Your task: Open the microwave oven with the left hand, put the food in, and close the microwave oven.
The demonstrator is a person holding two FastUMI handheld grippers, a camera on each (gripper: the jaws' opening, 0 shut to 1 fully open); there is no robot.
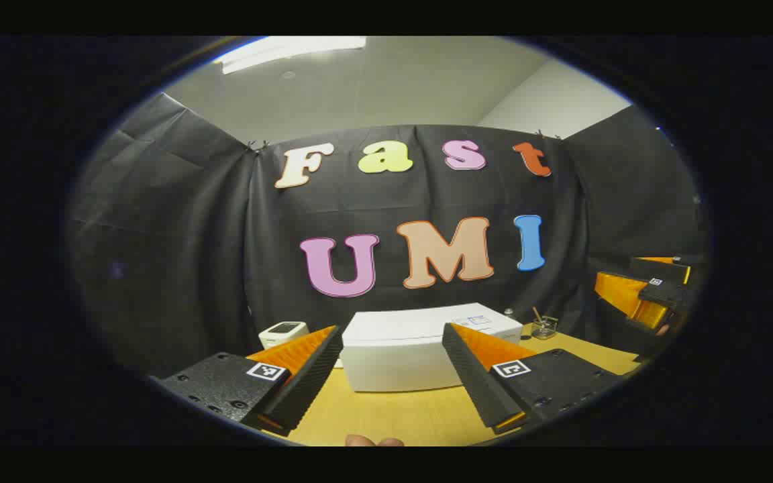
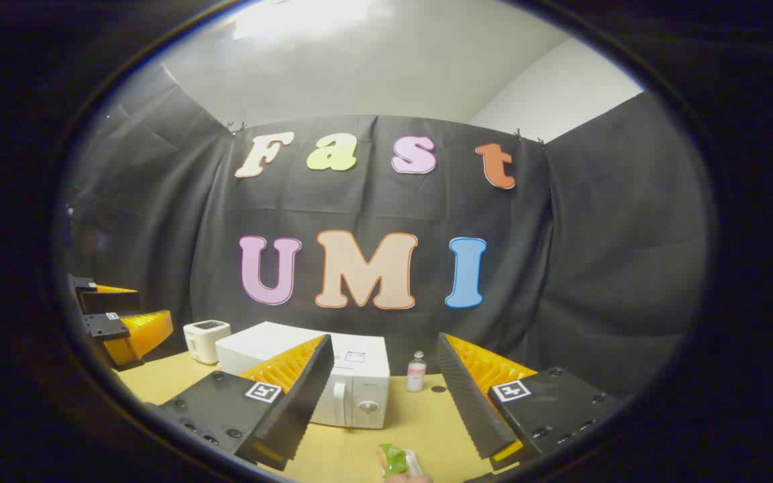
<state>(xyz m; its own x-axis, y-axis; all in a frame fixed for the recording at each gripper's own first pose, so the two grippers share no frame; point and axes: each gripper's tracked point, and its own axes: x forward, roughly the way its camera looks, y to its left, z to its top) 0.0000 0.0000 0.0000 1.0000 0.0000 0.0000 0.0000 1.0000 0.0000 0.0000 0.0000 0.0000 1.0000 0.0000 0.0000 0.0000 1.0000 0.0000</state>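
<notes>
I see the wooden table [image 2: 420,422] with the white microwave oven [image 2: 333,376] shut on it, a toaster [image 2: 206,339] to its left. My left gripper [image 1: 392,376] and right gripper [image 2: 381,396] both gape wide, holding nothing. The food [image 2: 396,461] lies near the table's front edge.

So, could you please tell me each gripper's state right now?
Left gripper: open, holding nothing.
Right gripper: open, holding nothing.

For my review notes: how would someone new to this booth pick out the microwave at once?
Start at the wooden table in front of the black cloth wall. The microwave is the big white box on it, door shut, with a handle and round knob. The smaller white toaster beside it has neither.
</notes>
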